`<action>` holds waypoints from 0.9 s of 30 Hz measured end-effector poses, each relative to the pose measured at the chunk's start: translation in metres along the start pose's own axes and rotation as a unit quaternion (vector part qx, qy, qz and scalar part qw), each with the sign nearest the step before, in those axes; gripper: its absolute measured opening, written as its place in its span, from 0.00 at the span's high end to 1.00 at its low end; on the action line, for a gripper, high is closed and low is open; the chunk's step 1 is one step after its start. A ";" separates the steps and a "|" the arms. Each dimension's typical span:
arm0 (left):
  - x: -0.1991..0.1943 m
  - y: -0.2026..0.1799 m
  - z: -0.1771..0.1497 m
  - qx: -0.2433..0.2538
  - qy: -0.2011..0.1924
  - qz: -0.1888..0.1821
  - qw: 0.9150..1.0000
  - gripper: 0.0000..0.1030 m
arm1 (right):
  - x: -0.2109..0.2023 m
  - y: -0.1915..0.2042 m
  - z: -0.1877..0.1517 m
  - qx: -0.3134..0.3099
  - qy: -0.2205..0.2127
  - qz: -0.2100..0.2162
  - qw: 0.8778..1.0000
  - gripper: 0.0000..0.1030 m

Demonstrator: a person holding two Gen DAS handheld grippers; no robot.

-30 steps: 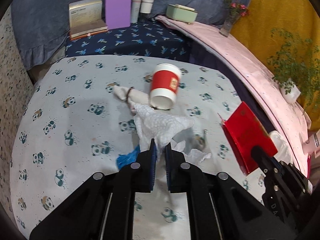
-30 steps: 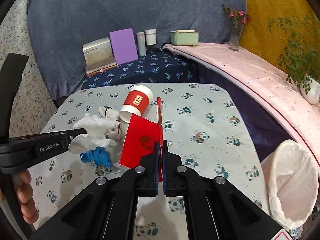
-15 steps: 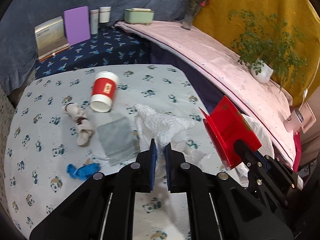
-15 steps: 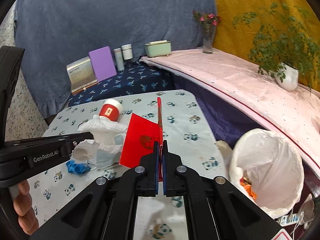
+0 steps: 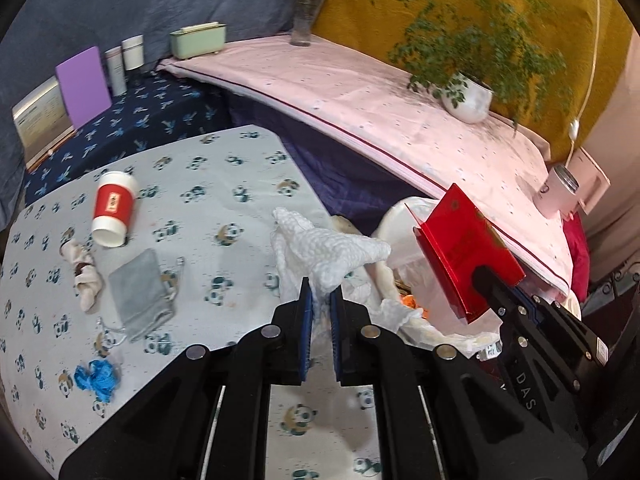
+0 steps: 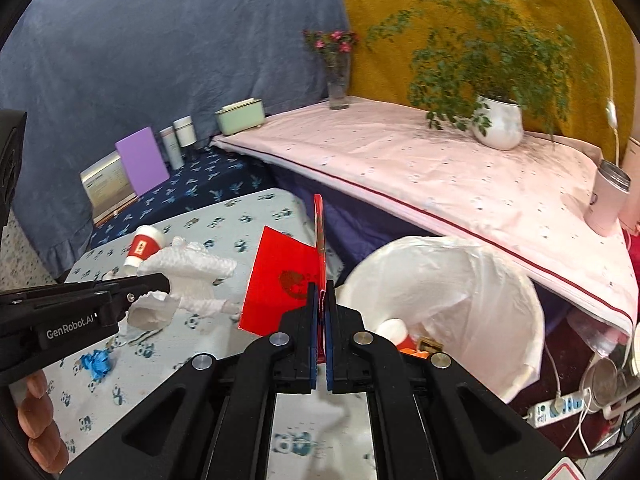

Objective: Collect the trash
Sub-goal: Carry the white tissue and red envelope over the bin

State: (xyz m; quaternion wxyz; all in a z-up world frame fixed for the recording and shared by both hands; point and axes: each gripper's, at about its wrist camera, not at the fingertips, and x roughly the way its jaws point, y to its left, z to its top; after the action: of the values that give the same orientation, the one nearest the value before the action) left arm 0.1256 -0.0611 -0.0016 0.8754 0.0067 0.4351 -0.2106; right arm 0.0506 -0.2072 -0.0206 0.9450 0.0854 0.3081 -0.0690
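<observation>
The left tongs (image 5: 320, 300) pinch a white tissue wad (image 5: 320, 244). The right tongs (image 6: 320, 300) squeeze a red envelope (image 6: 280, 276) beside the white trash bag (image 6: 460, 280), past the tabletop (image 5: 224, 200) edge.

A crumpled white paper towel (image 5: 320, 252) hung pinched in the left gripper (image 5: 319, 300), raised near the rim of the white-lined trash bin (image 6: 460, 280). A red folded card (image 6: 288, 276), held upright on edge in the right gripper (image 6: 320, 300), stood beside that bin (orange scraps lay inside). 1 red paper cup (image 5: 113, 208) lay tipped on the panda-print cloth, near a blue wad (image 5: 96, 374).
</observation>
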 end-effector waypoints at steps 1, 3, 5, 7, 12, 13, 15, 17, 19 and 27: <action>0.003 -0.007 0.000 0.006 0.002 -0.003 1.000 0.92 | -0.001 -0.006 -0.001 0.004 0.000 -0.004 1.000 0.97; 0.007 -0.021 0.001 0.018 0.006 -0.009 1.000 0.92 | -0.003 -0.019 -0.003 0.012 0.000 -0.012 1.000 0.97; 0.012 -0.037 0.002 0.031 0.010 -0.018 0.999 0.92 | -0.005 -0.031 -0.003 0.020 0.000 -0.019 1.000 0.97; 0.016 -0.049 0.003 0.041 0.013 -0.027 0.999 0.92 | -0.007 -0.043 -0.005 0.028 0.001 -0.028 0.999 0.97; 0.027 -0.080 0.002 0.066 0.021 -0.042 0.997 0.92 | -0.009 -0.069 -0.012 0.046 0.005 -0.047 0.998 0.97; 0.029 -0.085 0.003 0.069 0.022 -0.044 0.996 0.92 | -0.009 -0.073 -0.012 0.049 0.006 -0.050 0.998 0.97; 0.034 -0.094 0.002 0.076 0.027 -0.049 0.996 0.92 | -0.009 -0.081 -0.014 0.054 0.007 -0.055 0.997 0.97; 0.039 -0.103 0.002 0.081 0.032 -0.053 0.995 0.92 | -0.009 -0.087 -0.015 0.059 0.008 -0.060 0.996 0.97; 0.044 -0.109 0.002 0.085 0.036 -0.056 0.994 0.92 | -0.010 -0.093 -0.016 0.063 0.008 -0.065 0.996 0.97; 0.062 -0.127 0.005 0.098 0.047 -0.061 0.992 0.92 | -0.007 -0.117 -0.018 0.081 0.012 -0.082 0.993 0.97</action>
State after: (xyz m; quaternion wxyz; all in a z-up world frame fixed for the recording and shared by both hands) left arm 0.1145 -0.2003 -0.0239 0.8345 0.0756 0.4526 -0.3050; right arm 0.0134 -0.3167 -0.0451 0.9223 0.1372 0.3187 -0.1701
